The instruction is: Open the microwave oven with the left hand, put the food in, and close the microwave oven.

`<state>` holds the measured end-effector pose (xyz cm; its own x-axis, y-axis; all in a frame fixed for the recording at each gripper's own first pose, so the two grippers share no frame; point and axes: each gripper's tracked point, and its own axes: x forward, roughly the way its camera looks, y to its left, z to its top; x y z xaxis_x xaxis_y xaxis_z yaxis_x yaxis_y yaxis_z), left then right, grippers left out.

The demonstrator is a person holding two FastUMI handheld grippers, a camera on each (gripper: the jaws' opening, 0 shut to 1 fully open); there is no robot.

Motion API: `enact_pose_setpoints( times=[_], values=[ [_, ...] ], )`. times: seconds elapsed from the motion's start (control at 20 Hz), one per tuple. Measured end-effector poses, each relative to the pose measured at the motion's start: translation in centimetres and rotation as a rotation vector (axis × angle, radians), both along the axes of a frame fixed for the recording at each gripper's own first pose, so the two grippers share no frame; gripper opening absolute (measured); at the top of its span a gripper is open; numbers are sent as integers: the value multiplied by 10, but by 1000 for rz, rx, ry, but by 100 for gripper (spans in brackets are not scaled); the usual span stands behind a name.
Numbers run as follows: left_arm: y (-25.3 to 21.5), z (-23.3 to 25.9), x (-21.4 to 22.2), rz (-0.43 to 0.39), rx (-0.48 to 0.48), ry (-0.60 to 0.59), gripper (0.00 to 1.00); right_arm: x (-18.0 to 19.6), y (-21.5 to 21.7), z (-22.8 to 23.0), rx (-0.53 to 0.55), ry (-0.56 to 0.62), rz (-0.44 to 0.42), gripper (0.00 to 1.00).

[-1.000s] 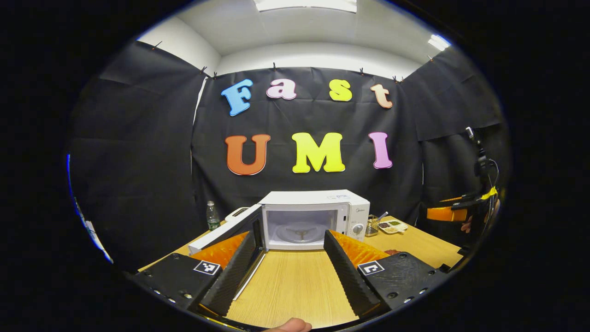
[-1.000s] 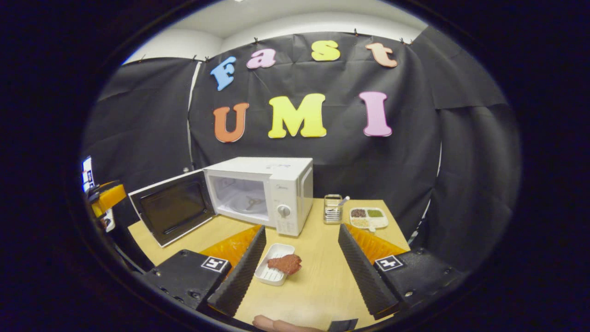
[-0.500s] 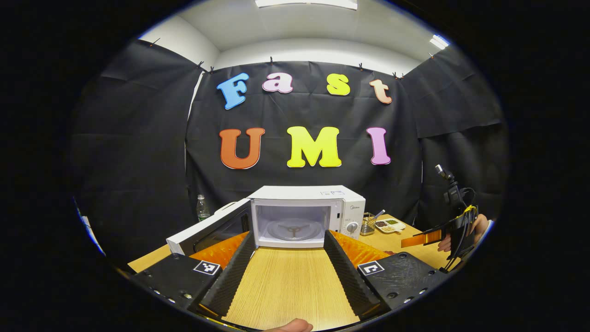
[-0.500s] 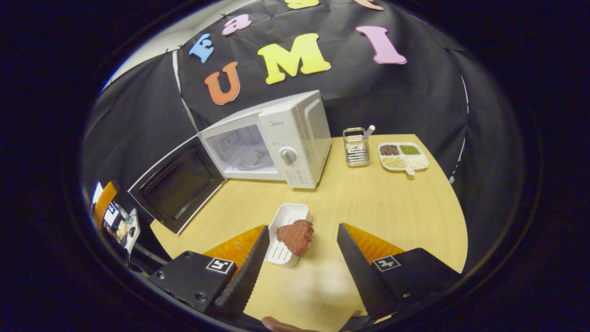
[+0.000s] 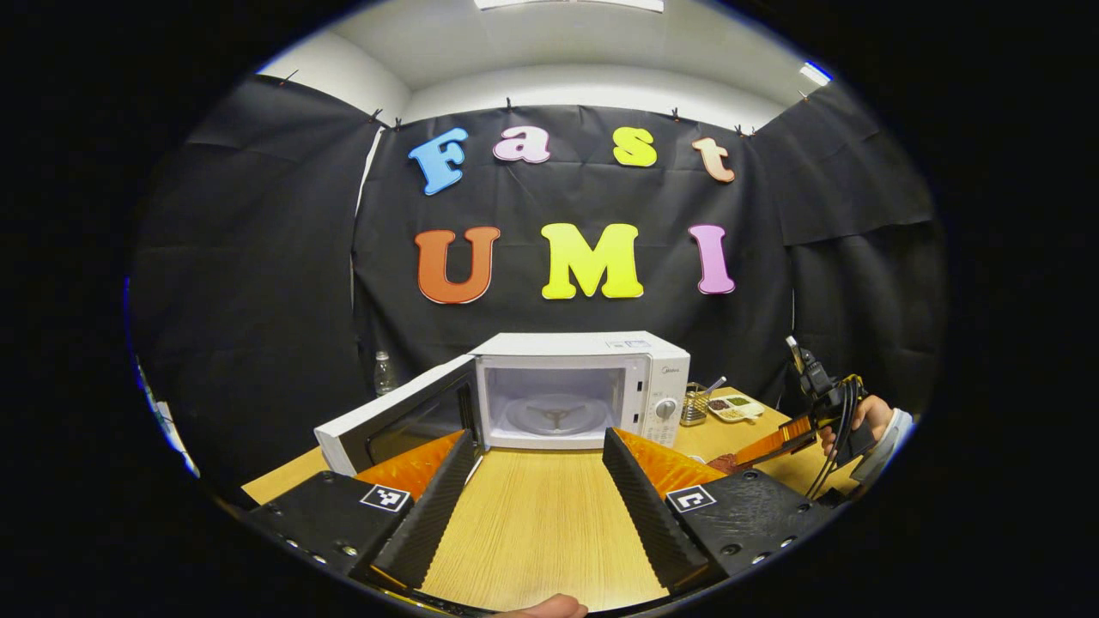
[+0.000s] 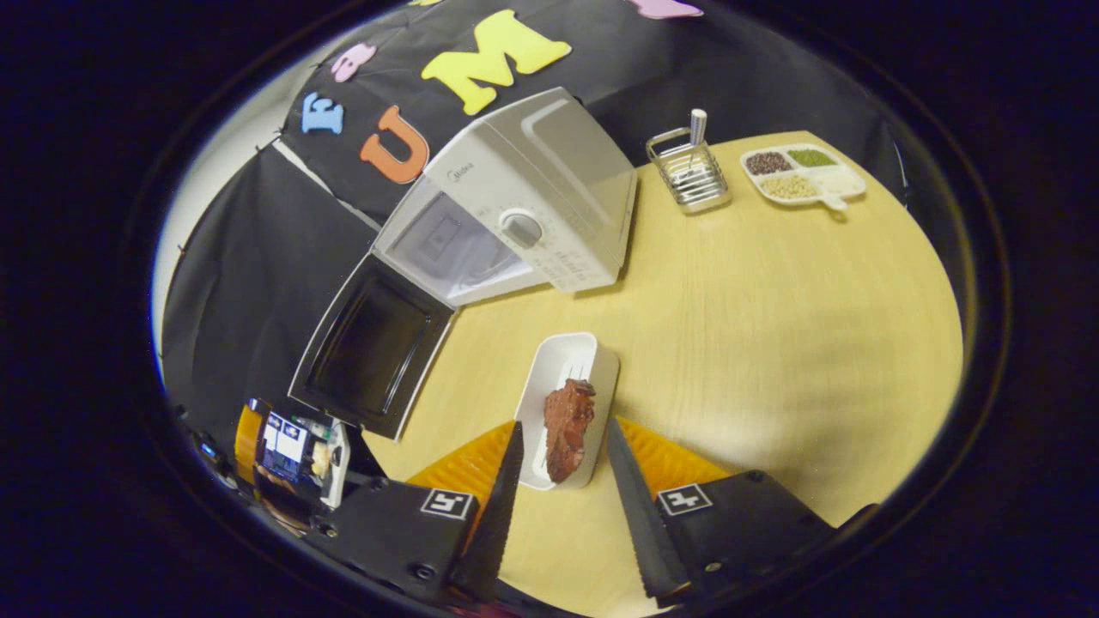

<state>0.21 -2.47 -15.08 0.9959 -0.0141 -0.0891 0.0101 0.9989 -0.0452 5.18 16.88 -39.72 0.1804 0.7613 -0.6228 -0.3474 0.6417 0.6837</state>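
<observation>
Open and empty, the left gripper (image 5: 539,481) – jaws spread wide over bare wooden table (image 5: 541,532), aimed square at the microwave oven (image 5: 577,388), door (image 5: 397,416) swung out to the left, cavity and glass turntable (image 5: 556,414) plainly exposed. Well apart from the food, this one – no role in the pickup. Farther right in the left gripper view, the right gripper (image 5: 777,442) angled down toward the tabletop, a hand (image 5: 867,419) on its grip. In the right gripper view, microwave oven (image 6: 515,219) at upper left with door (image 6: 369,348) hanging open toward the table edge; a wire utensil holder (image 6: 689,172) and a divided dish of beans (image 6: 803,174) far back, clear of the path. Between the jaws of the right gripper (image 6: 558,481): the near end of a white rectangular tray (image 6: 571,360) carrying a reddish-brown piece of meat (image 6: 567,425). Tray's long axis running straight away from the jaws, roughly in line with them, so the short width sits across the gap – a good fit for a squeeze on the two long walls. Jaws parted, one finger close beside each long wall, contact not evident. Judged next: close on the tray walls, lift level, then swing left and forward to the open cavity. Plenty of free table around; main risk a tilt spilling the meat, or a clip on the door edge.
</observation>
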Motion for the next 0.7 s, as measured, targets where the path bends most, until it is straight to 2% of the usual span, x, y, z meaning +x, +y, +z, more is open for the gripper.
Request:
enact_pose_setpoints(
  times=[0.05,0.1,0.15,0.2,0.3,0.45,0.5,0.55,0.7],
  values=[
    [-1,2,1,-1,-5,-2,93,-4,3,-2,22,25,15,48],
    [-2,4,1,-3,-11,-4,93,-9,3,-5,35,62,18,22],
    [-1,6,-1,-5,-15,-5,93,-9,4,-5,43,77,14,10],
    [-1,8,-1,-3,-15,-10,93,-10,3,-6,34,68,14,17],
    [0,11,-4,-5,-22,-17,93,-14,-2,3,-5,10,12,13],
    [4,17,-7,-6,-46,-25,92,-27,-8,30,-60,-115,30,13],
    [4,20,-9,-17,-53,-29,93,-33,-9,42,-70,-147,34,8],
    [3,23,-11,-32,-58,-31,92,-37,-8,54,-76,-184,37,13],
    [10,34,-20,-37,-52,-53,92,-52,-5,91,-110,-309,42,13]
  ],
)
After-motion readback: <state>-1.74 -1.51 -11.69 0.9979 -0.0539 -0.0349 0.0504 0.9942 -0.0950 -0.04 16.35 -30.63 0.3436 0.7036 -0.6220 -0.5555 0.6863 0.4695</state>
